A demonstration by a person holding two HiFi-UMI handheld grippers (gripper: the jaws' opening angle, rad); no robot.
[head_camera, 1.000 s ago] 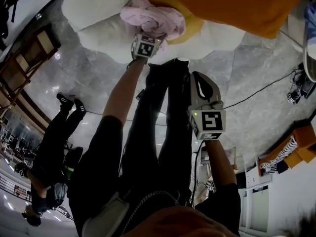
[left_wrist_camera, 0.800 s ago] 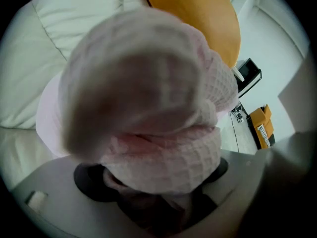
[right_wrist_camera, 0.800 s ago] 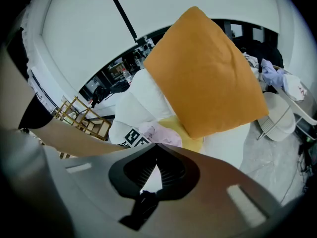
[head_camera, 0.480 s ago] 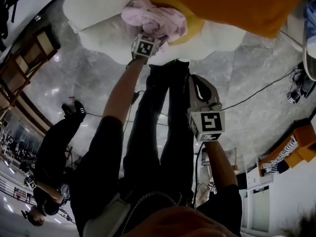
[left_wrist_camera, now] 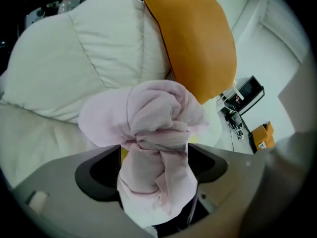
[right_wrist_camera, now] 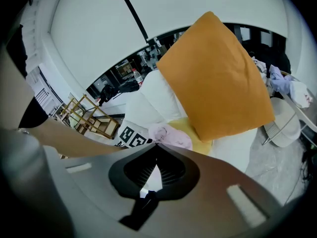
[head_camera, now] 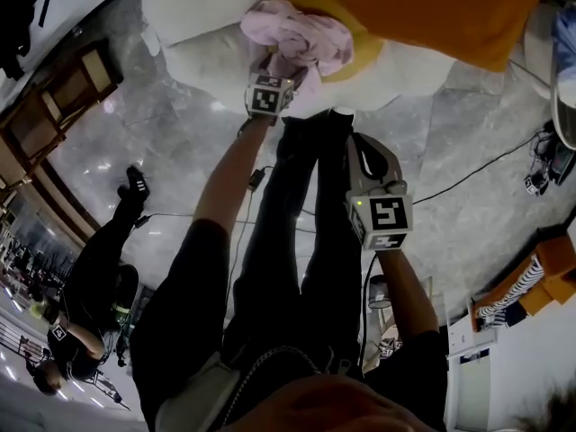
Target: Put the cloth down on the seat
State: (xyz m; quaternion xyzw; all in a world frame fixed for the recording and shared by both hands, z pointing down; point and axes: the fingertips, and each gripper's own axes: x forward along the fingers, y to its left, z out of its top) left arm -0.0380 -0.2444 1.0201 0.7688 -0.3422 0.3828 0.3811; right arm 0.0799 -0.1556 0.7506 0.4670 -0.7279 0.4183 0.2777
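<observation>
A bunched pink cloth (head_camera: pixel 297 39) lies over the front of the white cushioned seat (head_camera: pixel 211 66), beside a big orange cushion (head_camera: pixel 432 7). My left gripper (head_camera: pixel 283 67) reaches into it. In the left gripper view the cloth (left_wrist_camera: pixel 153 128) fills the gap between the jaws of the left gripper (left_wrist_camera: pixel 153 157), which have just been closing and pinch the bundle at its waist. My right gripper (head_camera: pixel 356 140) hangs back over the floor beside my legs. In its own view the right gripper (right_wrist_camera: pixel 157 145) has its jaws together with nothing in them, and the cloth (right_wrist_camera: pixel 171 135) shows beyond.
A yellow pad (head_camera: pixel 360 57) lies under the cloth on the seat. On the marble floor a person in dark clothes (head_camera: pixel 90 304) walks at the left, near a wooden rack (head_camera: pixel 49 106). A cable (head_camera: pixel 477 165) runs right toward orange boxes (head_camera: pixel 549 264).
My left gripper, with the cloth in it, has shifted a little right and toward me. The person at the left has stepped along. My right gripper has barely moved.
</observation>
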